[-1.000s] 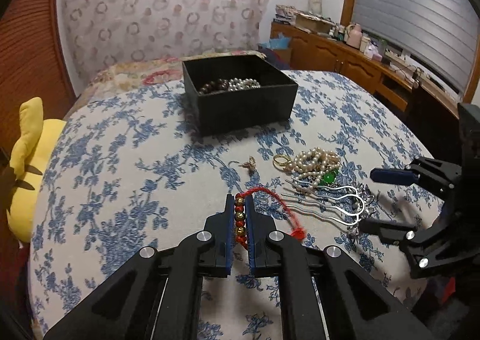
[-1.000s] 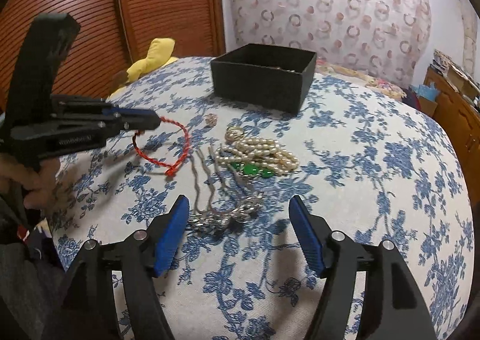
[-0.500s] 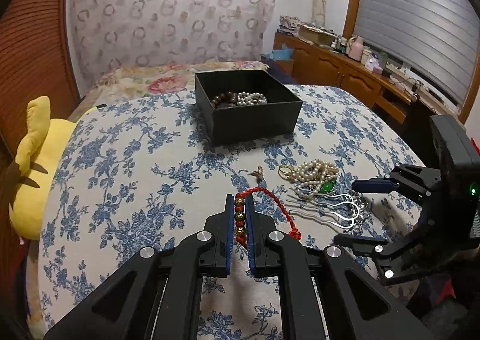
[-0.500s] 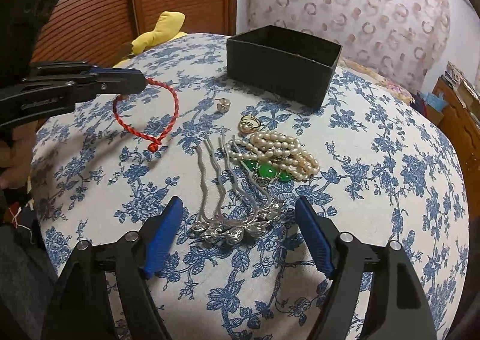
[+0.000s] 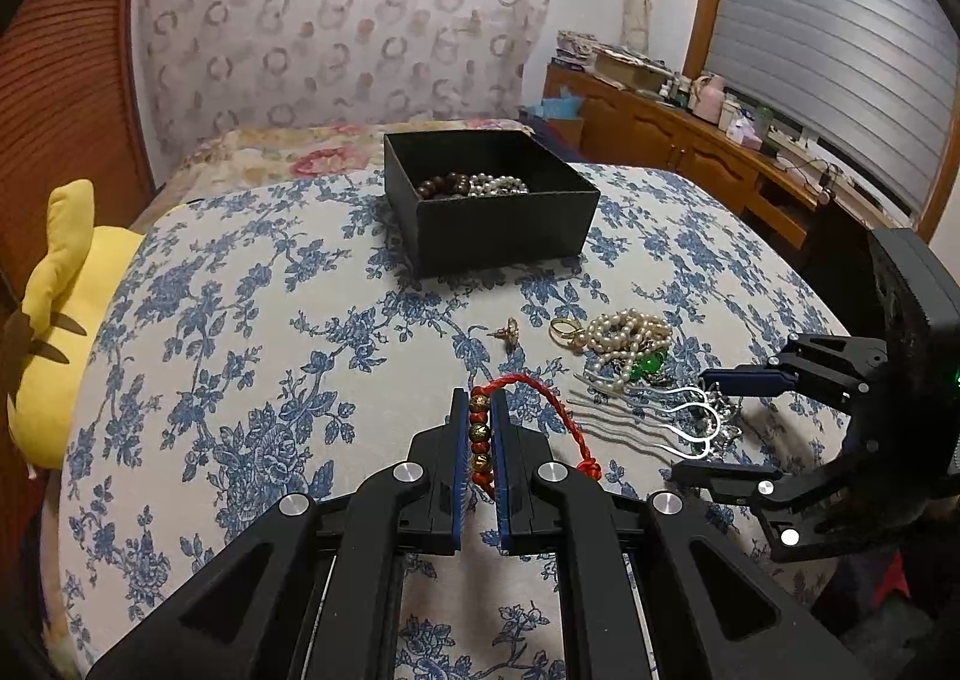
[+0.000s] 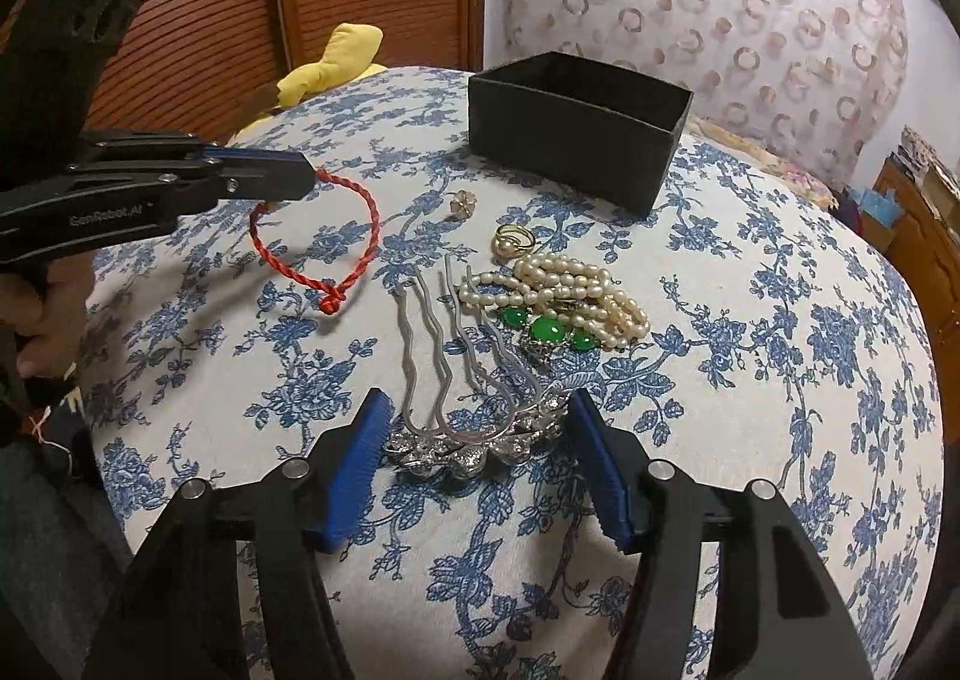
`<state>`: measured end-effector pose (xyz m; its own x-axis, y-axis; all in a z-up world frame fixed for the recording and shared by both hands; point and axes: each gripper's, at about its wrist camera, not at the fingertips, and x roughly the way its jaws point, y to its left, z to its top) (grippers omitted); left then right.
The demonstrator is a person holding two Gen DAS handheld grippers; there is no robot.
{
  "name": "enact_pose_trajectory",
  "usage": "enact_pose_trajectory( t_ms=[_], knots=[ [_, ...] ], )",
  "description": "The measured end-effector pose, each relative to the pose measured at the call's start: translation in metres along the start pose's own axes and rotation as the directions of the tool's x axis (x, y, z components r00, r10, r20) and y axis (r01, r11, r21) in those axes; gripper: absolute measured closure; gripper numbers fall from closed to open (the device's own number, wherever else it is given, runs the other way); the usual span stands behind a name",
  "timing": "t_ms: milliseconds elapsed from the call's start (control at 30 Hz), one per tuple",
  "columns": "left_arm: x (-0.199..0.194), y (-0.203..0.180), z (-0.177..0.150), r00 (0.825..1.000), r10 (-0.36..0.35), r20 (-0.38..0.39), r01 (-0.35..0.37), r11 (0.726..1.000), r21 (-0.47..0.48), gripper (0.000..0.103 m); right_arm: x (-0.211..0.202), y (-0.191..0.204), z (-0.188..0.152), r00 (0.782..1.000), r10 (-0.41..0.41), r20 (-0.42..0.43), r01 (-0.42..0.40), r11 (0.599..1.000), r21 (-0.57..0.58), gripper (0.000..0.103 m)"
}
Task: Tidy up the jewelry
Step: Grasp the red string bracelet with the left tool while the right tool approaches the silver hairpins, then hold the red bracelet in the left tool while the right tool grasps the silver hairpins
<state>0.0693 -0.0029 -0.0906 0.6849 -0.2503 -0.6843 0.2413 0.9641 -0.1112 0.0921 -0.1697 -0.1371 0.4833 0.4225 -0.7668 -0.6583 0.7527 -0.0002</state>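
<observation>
My left gripper is shut on the beaded part of a red cord bracelet, whose loop hangs just over the bedspread. In the right wrist view the left gripper is at the far left. My right gripper is closing on either side of the jewelled head of a silver hair comb; the pads do not press on it. A black box further back holds brown beads and pearls. A pearl strand, green stones, a gold ring and an earring lie loose.
The jewellery lies on a blue-flowered bedspread that curves down at its edges. A yellow plush toy sits off its left side. A wooden dresser with clutter runs along the right wall. A person's hand grips the left tool.
The right gripper has eased forward, so the comb's head now lies between its jaws, which stand narrower than half a second ago. The left gripper still holds the red bracelet.
</observation>
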Motion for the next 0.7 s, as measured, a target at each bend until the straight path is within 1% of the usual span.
enact_pose_trajectory(
  t_ms=[100, 133, 267, 533, 700],
  knots=[
    [0.001, 0.001, -0.002, 1.0, -0.001, -0.001, 0.001, 1.0, -0.004, 0.097, -0.005, 0.0, -0.001, 1.0, -0.009, -0.001, 0.009, 1.0, -0.007, 0.04],
    [0.001, 0.001, -0.002, 1.0, -0.001, -0.001, 0.001, 1.0, -0.005, 0.097, -0.006, -0.001, -0.002, 1.0, -0.011, -0.004, 0.011, 1.0, -0.006, 0.044],
    [0.001, 0.001, -0.002, 1.0, -0.002, -0.001, 0.002, 1.0, -0.004, 0.097, -0.01, -0.008, -0.011, 0.999, -0.027, -0.02, 0.027, 1.0, 0.007, 0.044],
    [0.004, -0.001, -0.006, 1.0, -0.009, -0.004, 0.009, 1.0, -0.009, 0.097, -0.031, -0.02, -0.017, 0.999, -0.045, 0.025, 0.044, 0.998, 0.047, 0.044],
    [0.003, -0.001, -0.006, 1.0, -0.011, 0.001, 0.011, 1.0, -0.014, 0.097, -0.05, -0.024, -0.015, 0.996, -0.077, 0.04, 0.076, 0.997, 0.034, 0.044]
  ],
)
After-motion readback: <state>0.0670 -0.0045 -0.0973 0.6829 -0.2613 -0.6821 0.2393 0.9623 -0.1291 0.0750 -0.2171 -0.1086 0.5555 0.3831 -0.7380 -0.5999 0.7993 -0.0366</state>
